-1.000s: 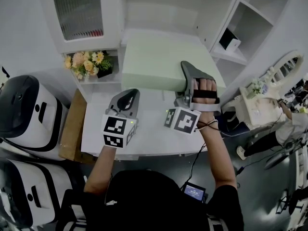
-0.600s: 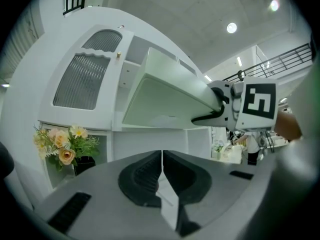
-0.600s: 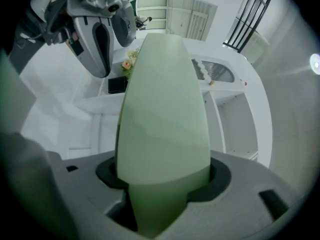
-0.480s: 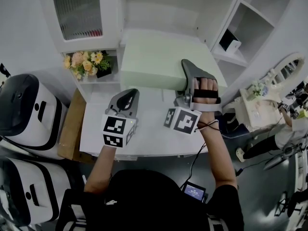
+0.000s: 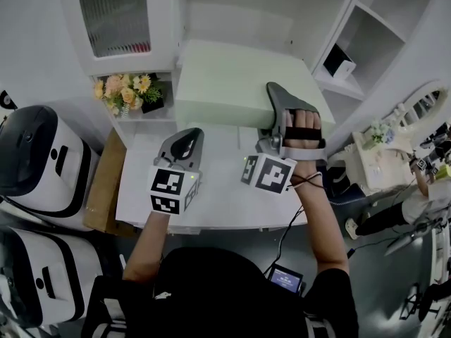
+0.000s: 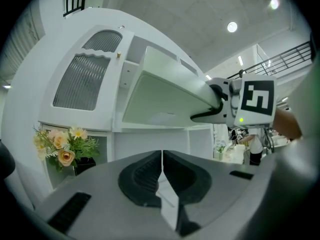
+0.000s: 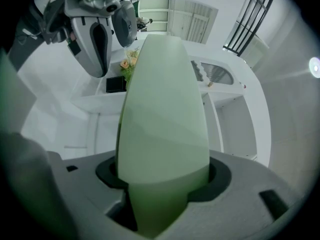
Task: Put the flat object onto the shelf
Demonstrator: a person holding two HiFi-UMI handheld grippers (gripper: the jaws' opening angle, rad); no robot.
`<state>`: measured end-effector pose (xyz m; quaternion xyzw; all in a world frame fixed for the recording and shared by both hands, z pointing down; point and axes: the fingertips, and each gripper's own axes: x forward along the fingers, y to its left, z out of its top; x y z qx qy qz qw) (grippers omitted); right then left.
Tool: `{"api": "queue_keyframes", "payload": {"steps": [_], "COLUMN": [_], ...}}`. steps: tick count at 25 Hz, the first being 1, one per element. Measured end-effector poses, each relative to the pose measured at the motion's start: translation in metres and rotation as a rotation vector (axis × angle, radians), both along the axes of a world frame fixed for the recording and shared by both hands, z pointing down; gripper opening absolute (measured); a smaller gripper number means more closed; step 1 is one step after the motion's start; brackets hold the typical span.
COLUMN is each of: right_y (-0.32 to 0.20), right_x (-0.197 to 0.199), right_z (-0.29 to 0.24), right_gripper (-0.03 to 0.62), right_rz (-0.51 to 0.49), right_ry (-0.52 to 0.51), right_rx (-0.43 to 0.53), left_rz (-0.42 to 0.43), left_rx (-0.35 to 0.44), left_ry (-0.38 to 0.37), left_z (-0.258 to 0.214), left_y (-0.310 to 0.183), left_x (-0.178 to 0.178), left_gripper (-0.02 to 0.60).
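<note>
flat object: a pale green slab (image 5: 236, 90) was held up clear of the white table (image 5: 218, 203), at 12 o'clock from both grippers; its far edge reached toward the open compartment of the white shelf (image 5: 239, 13), and whether it touched the ledge could not be told
right gripper: the right gripper (image 5: 270, 117) was clenched on the slab's near edge at about 4 o'clock of the slab; in the right gripper view the slab (image 7: 162, 109) filled the gap between both jaws of that gripper (image 7: 162, 184)
left gripper: the left gripper (image 5: 184, 139) stood at 7 o'clock of the slab, apart from it, above the table; in the left gripper view its jaws (image 6: 162, 169) were pressed together with nothing between them
flowers: a bunch of flowers (image 5: 128, 92) sat in a low shelf nook at 9 o'clock of the slab
cabinet door: a ribbed glass door (image 5: 113, 16) stood at 11 o'clock of the slab
</note>
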<state>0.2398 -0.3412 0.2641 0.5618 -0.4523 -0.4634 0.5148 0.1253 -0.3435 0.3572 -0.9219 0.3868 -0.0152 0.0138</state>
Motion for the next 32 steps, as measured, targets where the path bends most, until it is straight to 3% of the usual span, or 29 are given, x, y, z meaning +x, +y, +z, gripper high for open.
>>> {"api": "queue_keyframes", "payload": {"steps": [32], "right_y": [-0.06], "right_x": [0.016], "right_z": [0.023], "right_gripper": [0.284], "right_rz": [-0.008], "right_ry": [-0.032], "right_rx": [-0.071], "left_rz": [-0.103], "left_rx": [-0.021], "left_ry": [-0.009], "left_z": [0.019], "left_y": [-0.025], "left_x": [-0.002], "left_gripper": [0.011]}}
